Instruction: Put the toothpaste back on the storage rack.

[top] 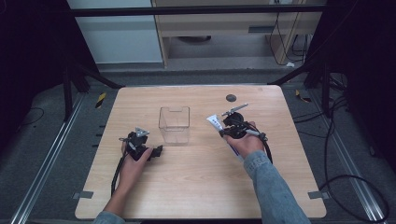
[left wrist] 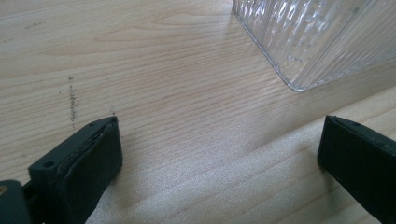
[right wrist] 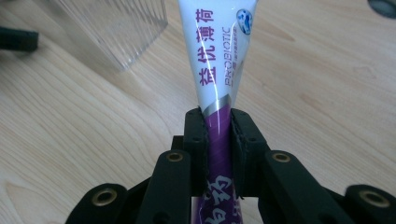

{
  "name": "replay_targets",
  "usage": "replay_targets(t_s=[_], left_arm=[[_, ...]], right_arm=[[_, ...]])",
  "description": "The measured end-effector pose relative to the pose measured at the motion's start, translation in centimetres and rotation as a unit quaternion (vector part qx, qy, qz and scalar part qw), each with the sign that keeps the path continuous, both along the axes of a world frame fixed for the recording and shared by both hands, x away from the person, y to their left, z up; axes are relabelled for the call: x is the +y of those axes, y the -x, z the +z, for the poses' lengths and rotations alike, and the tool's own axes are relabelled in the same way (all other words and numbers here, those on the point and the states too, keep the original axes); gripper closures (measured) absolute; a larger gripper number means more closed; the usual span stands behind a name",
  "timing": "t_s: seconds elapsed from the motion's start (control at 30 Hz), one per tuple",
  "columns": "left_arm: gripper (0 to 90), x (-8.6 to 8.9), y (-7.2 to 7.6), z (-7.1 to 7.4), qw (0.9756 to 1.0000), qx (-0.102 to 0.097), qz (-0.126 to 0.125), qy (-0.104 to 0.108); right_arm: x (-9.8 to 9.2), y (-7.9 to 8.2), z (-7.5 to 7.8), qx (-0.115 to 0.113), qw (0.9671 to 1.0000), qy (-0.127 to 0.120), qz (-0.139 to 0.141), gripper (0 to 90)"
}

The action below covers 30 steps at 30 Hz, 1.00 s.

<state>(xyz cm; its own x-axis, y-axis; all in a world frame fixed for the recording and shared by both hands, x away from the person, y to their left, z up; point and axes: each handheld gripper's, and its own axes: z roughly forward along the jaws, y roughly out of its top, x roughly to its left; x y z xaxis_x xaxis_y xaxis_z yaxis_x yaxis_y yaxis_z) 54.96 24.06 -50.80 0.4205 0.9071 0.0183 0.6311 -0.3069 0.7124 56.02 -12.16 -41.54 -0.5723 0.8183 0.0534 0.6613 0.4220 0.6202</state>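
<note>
Clear plastic box (top: 174, 124) is waiting just left of the right gripper (right wrist: 218, 116), which is clenching the toothpaste tube (right wrist: 219, 60) mid-body (probably for dropping in), while the left gripper (left wrist: 219, 154) is idling agape.

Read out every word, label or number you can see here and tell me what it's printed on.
"PROBIOTIC": purple capitals along the white toothpaste tube clamped in the right gripper.
"益优薄荷": large purple Chinese characters beside it on the same tube.
Small line next to "PROBIOTIC": too small to read.
White characters on the tube's purple end, between the jaws: partly hidden, not readable.
Clear plastic box, table, left gripper: no text.
</note>
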Motion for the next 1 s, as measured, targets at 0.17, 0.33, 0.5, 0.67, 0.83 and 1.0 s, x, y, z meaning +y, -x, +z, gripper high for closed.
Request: replay_targets(t_s=[0.17, 0.33, 0.5, 0.67, 0.83, 1.0], left_arm=[[0.0, 0.0, 0.0, 0.0, 1.0, 0.0, 0.0, 0.0], [0.0, 0.0, -0.1, 0.0, 1.0, 0.001, 0.001, -0.001], [0.0, 0.0, -0.1, 0.0, 1.0, 0.001, 0.001, 0.0], [0.0, 0.0, -0.1, 0.0, 1.0, 0.001, 0.002, 0.0], [0.0, 0.0, -0.2, 0.0, 1.0, 0.0, 0.003, 0.001], [0.0, -0.1, -0.2, 0.0, 1.0, 0.0, 0.004, 0.002]], right_arm=[[0.4, 0.2, 1.1, -0.021, 0.9995, -0.022, -0.001, 78.3], [1.0, 0.3, 2.1, -0.042, 0.9985, -0.035, 0.005, 78.3], [2.0, 0.3, 3.2, -0.057, 0.9975, -0.043, 0.009, 78.3], [3.3, 0.5, 3.9, -0.069, 0.9959, -0.057, 0.01, 78.4], [4.3, 0.5, 4.8, -0.082, 0.9939, -0.072, 0.017, 78.4], [5.0, 0.5, 5.9, -0.095, 0.9911, -0.09, 0.024, 78.4]])
